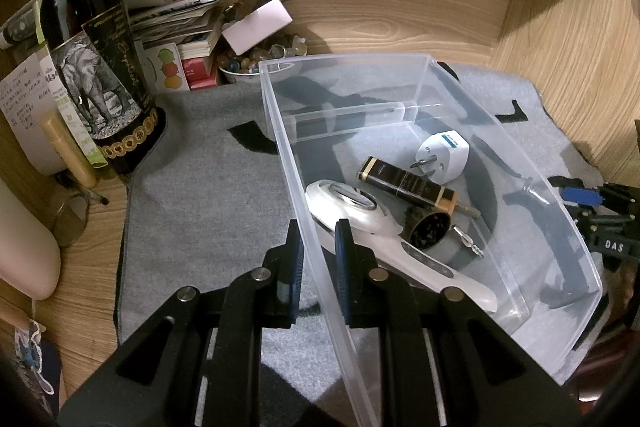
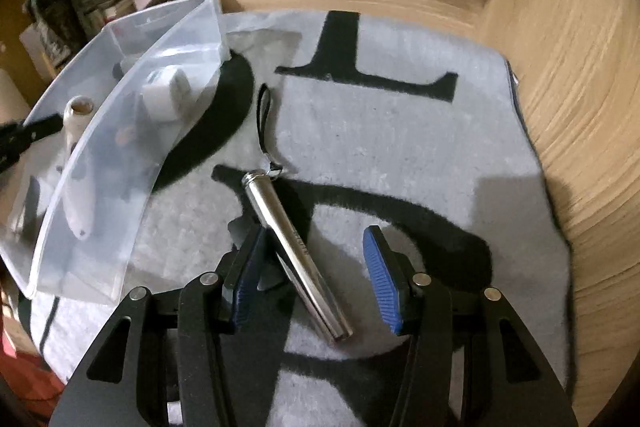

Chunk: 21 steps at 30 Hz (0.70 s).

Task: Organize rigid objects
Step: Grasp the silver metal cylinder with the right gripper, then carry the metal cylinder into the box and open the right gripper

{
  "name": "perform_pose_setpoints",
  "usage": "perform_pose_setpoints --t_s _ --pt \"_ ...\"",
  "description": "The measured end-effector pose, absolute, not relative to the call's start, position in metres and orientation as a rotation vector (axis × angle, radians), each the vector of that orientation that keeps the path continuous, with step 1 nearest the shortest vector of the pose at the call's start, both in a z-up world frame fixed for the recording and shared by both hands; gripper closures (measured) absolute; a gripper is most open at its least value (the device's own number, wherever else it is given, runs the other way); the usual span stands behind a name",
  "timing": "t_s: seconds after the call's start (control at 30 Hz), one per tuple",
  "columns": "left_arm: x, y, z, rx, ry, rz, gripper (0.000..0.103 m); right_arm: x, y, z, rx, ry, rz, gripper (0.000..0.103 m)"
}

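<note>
A clear plastic bin (image 1: 420, 83) stands on a grey mat (image 1: 208, 195). My left gripper (image 1: 319, 255) is shut on its near left wall, one finger inside and one outside. In the bin lie a white hand-held magnifier (image 1: 360, 215), a black and gold box (image 1: 404, 181), a white plug adapter (image 1: 440, 151) and a small dark round brush (image 1: 428, 229). A silver flashlight (image 2: 296, 251) with a black wrist strap (image 2: 264, 119) lies on the mat right of the bin (image 2: 100, 187). My right gripper (image 2: 314, 239) hangs open over it, a finger on either side, its pads apart from the flashlight.
A dark wine bottle (image 1: 92, 67) stands at the mat's left edge, with a stack of papers and boxes (image 1: 180, 23) and a bowl of marbles (image 1: 256, 63) behind. A drinking glass (image 1: 72, 223) sits at the left. Wooden walls (image 2: 560, 107) close in at the back and right.
</note>
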<state>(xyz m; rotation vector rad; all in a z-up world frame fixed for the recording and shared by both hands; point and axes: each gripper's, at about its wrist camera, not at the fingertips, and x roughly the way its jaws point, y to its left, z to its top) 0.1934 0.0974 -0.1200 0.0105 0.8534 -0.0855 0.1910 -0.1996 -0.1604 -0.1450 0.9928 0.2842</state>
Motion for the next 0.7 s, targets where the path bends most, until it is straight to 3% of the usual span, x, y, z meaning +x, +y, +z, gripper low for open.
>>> perform_pose_setpoints --t_s 0.07,0.27,0.7 --pt "0.194 0.097 -0.120 0.013 0.854 -0.084 0.088 0.195 -0.203 -0.160 -0.130 0.994 0.278 0.058" --pt "0.194 0.097 -0.120 0.015 0.859 -0.083 0.087 0.203 -0.207 -0.162 -0.110 0.987 0.267 0.089" --pt "0.194 0.097 -0.120 0.008 0.859 -0.071 0.088 0.198 -0.200 -0.128 -0.112 0.871 0.272 0.089"
